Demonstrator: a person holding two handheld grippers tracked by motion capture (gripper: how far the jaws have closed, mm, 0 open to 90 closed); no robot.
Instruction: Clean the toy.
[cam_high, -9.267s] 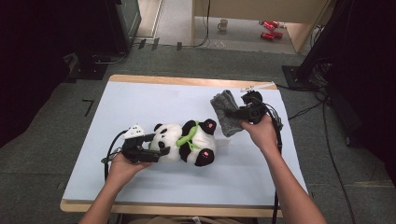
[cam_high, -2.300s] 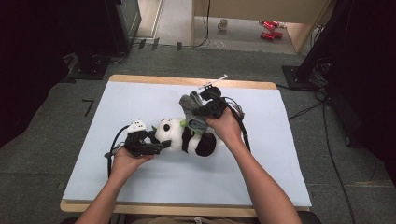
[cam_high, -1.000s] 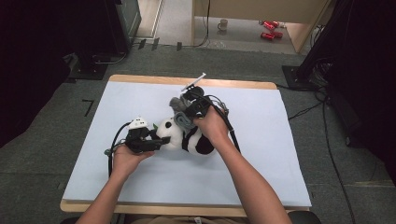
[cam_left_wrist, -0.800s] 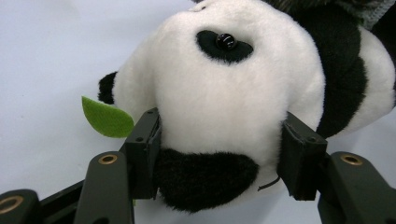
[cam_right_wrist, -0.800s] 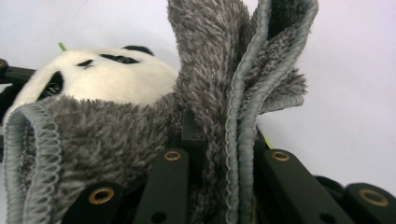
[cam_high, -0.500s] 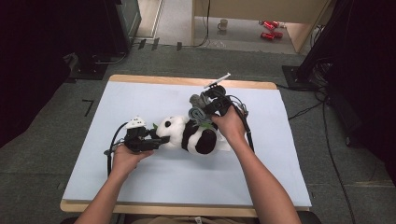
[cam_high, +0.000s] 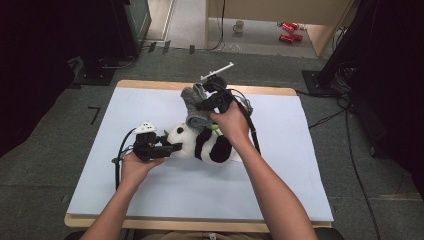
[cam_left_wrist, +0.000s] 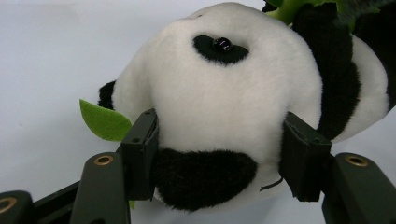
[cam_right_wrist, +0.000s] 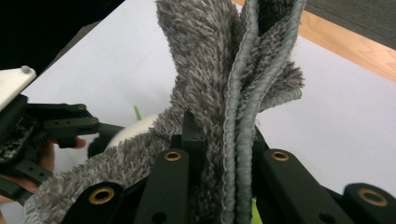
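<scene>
White table (cam_high: 165, 200); panda (cam_left_wrist: 224, 107), grey cloth (cam_right_wrist: 219, 60) unlabelled.

Looks like a lab or recording studio rather than a home: grey carpet floor (cam_high: 60, 200) around a wooden table (cam_high: 280, 90) topped with a pale sheet (cam_high: 310, 165), black equipment stands (cam_high: 345, 60) and loose cables (cam_high: 350, 150) beyond and right of the right hand-held gripper (cam_high: 212, 92), red cans (cam_high: 287, 31) on the floor far behind it.

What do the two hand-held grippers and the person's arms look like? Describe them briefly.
Both grippers are black. The left gripper has a white part on top and trails a black cable. The right gripper carries a white bar and black cables. Brass-coloured rivets dot the fingers. The forearms show no sleeves.
</scene>
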